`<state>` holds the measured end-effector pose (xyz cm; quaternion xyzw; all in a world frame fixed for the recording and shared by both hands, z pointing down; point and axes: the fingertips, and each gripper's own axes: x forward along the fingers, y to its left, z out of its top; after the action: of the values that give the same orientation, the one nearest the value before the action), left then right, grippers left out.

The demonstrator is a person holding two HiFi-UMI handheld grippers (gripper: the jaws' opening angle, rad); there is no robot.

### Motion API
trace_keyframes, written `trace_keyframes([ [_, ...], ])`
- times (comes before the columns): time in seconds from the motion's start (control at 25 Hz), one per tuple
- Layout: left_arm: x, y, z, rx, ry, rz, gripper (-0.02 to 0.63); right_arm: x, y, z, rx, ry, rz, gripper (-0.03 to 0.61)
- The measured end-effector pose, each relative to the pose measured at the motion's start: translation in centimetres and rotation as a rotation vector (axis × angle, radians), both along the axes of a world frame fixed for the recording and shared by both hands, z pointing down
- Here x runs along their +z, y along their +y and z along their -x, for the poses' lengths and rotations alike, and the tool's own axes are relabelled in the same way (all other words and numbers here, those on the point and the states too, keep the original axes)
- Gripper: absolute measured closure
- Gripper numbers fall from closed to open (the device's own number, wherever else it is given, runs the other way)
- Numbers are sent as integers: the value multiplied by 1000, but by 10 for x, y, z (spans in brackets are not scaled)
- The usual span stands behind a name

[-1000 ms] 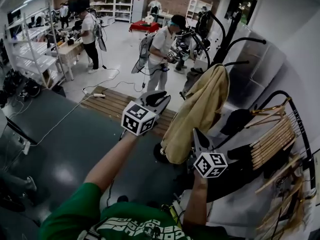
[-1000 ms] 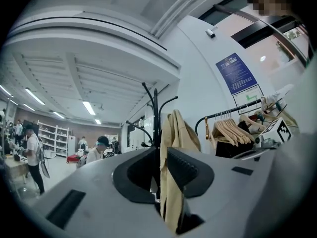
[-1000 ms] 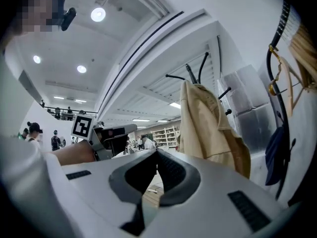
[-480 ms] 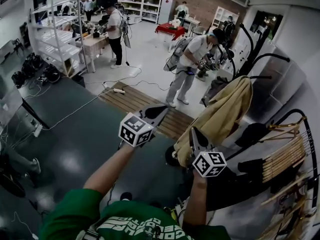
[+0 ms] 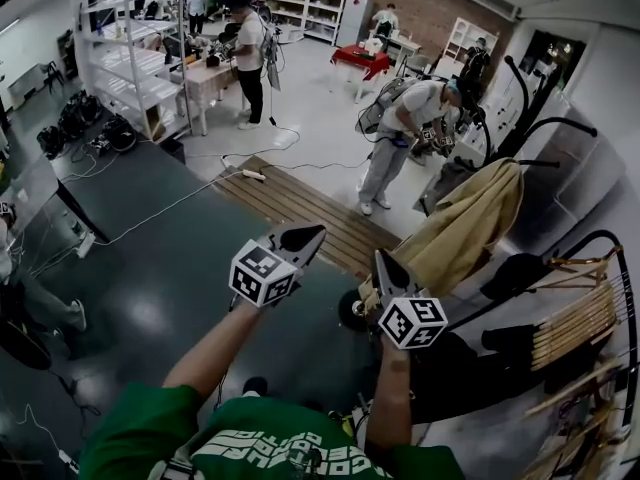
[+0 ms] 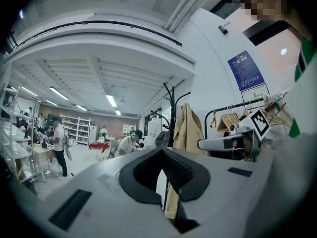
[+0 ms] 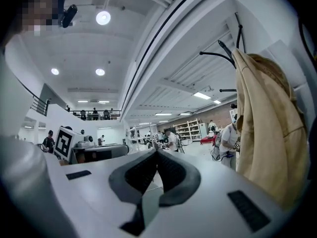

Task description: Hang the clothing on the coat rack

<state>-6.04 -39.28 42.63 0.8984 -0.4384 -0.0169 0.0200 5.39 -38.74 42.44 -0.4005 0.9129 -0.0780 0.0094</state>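
A tan coat (image 5: 470, 228) hangs on the black coat rack (image 5: 530, 93), draped from its upper hooks. My left gripper (image 5: 305, 236) is held out over the dark floor to the left of the coat, shut and empty. My right gripper (image 5: 383, 261) is near the coat's lower hem, apart from it, also shut and empty. The left gripper view has the closed jaws of the left gripper (image 6: 162, 150) in front, with the coat (image 6: 188, 128) and rack (image 6: 171, 113) beyond. In the right gripper view the coat (image 7: 267, 133) hangs close on the right of the shut right gripper (image 7: 156, 152).
A clothes rail with wooden hangers (image 5: 570, 323) stands at the right. A wooden slatted platform (image 5: 300, 208) lies ahead on the floor, with a cable across it. A person bending over (image 5: 405, 128) is beyond it. Metal shelves (image 5: 130, 68) stand at the far left.
Both grippers have drawn back from the coat, down and to the left. The left gripper's jaws, apart one second ago, are closed now. The coat stays on the rack.
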Motion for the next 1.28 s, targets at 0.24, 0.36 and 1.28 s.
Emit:
trace_keyframes([
  [0.24,10,18,5,17,-1,1,611,13,9,13,-5,62,9,571],
  [0.36,14,24,4,27,17,5,611,21,13,15,-13,73,23,571],
  [1.28,48,31,-12,36,94,71,611,58,22,-9,58,92,82,571],
])
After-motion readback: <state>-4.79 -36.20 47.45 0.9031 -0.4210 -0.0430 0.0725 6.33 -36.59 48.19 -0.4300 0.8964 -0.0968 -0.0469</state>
